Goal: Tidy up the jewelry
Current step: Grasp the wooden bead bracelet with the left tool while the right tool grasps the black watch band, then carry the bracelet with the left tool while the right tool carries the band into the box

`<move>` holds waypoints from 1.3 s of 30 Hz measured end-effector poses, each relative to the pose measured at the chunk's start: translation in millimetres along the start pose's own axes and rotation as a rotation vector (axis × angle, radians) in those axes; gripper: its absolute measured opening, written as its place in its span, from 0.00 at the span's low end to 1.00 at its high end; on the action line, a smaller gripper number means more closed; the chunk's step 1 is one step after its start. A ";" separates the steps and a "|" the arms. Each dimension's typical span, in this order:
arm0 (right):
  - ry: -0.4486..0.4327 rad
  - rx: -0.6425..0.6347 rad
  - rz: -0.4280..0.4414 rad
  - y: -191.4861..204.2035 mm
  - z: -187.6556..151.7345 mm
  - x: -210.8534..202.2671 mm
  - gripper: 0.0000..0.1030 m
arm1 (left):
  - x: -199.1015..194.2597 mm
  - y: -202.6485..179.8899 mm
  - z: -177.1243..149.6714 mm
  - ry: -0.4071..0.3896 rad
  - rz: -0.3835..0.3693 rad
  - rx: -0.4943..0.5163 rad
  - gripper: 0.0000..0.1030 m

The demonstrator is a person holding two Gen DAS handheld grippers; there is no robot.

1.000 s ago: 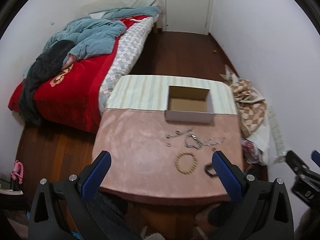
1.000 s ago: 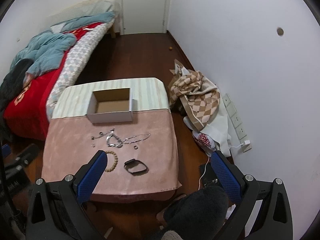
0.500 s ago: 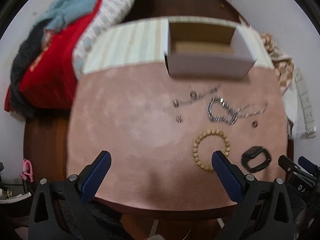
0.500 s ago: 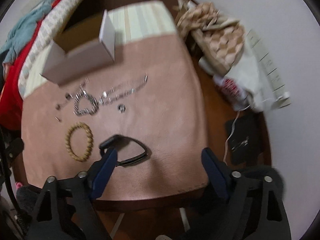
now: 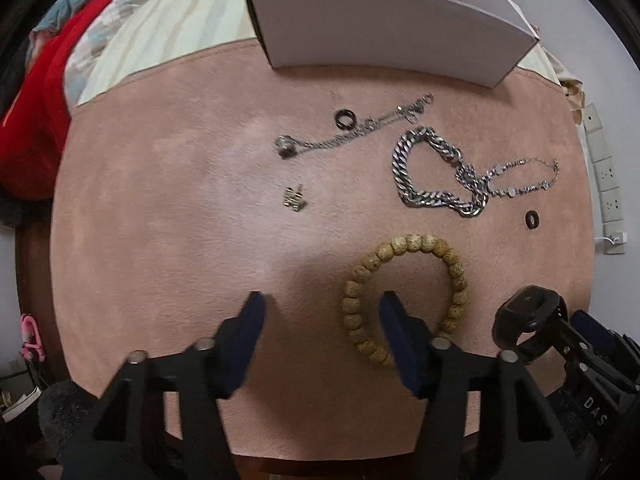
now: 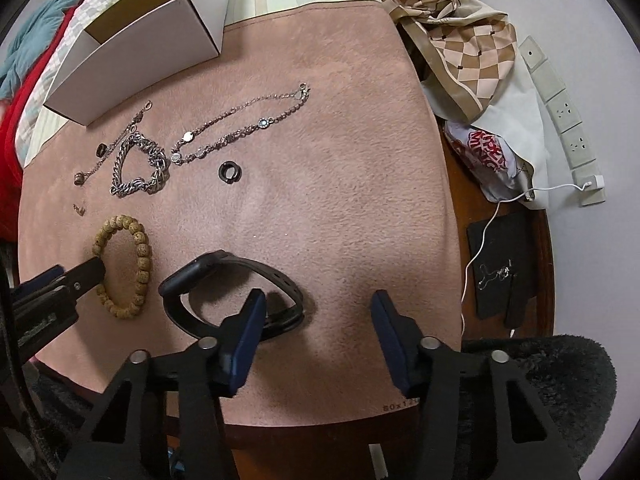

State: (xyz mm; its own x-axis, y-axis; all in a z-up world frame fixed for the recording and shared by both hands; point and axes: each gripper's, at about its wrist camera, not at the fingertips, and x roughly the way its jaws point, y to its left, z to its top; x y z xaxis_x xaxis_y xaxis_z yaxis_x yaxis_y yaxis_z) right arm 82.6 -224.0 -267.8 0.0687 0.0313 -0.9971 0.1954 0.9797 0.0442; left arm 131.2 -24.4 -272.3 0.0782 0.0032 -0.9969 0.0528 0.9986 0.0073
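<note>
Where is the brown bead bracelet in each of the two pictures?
Left wrist: bead bracelet lies low and right of centre, with the left gripper's right finger inside its ring.
Right wrist: bead bracelet lies at the left edge, left of the black band.
Shared landmark: the white box at the top.

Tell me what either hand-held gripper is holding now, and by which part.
Nothing. The left hand-held gripper is open astride the wooden bead bracelet; the right hand-held gripper is open astride the black band.
</note>
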 end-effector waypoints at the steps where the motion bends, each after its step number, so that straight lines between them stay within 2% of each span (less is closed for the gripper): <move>1: 0.002 -0.002 -0.004 1.3 0.3 1.2 0.46 | 0.8 -0.6 0.2 -0.008 -0.006 0.001 0.44; 3: -0.007 -0.012 -0.019 2.4 0.4 0.8 0.40 | 0.6 -2.9 0.6 -0.028 -0.015 0.010 0.36; 4: -0.008 -0.014 -0.020 5.2 0.2 -0.1 0.38 | 1.5 -4.1 0.6 -0.036 -0.018 0.016 0.26; 5: -0.011 -0.015 -0.020 6.9 0.2 -0.8 0.34 | 1.1 -5.0 1.4 -0.045 -0.021 0.023 0.20; 6: -0.015 -0.017 -0.019 8.0 0.1 -1.5 0.25 | 1.2 -5.7 1.7 -0.049 -0.030 0.025 0.08; 7: -0.016 -0.017 -0.012 8.4 0.4 -1.7 0.21 | 1.5 -5.6 2.6 -0.050 -0.039 0.024 0.07; 8: -0.014 -0.014 -0.005 8.3 0.9 -1.7 0.11 | 2.8 -3.9 3.3 -0.052 -0.045 0.022 0.07; 18: -0.062 0.007 0.071 9.9 4.5 -23.7 0.08 | -52.3 12.0 7.6 -0.128 -0.113 0.019 0.06; 25: -0.109 -0.002 0.149 19.1 18.0 -54.5 0.08 | -88.1 17.8 12.1 -0.223 -0.165 0.014 0.06; 32: -0.201 -0.016 0.216 32.7 60.8 -96.3 0.08 | -152.1 17.6 59.5 -0.369 -0.206 0.033 0.06; 39: -0.304 -0.052 0.206 50.9 126.1 -118.1 0.08 | -172.8 19.1 117.1 -0.450 -0.165 0.066 0.06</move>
State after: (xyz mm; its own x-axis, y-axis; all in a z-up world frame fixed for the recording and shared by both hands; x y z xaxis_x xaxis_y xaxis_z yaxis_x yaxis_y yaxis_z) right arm 207.7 -202.8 -140.1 0.3901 0.1766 -0.9037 0.0974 0.9680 0.2312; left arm 235.2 -12.1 -90.8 0.4855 -0.1927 -0.8527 0.1627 0.9783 -0.1285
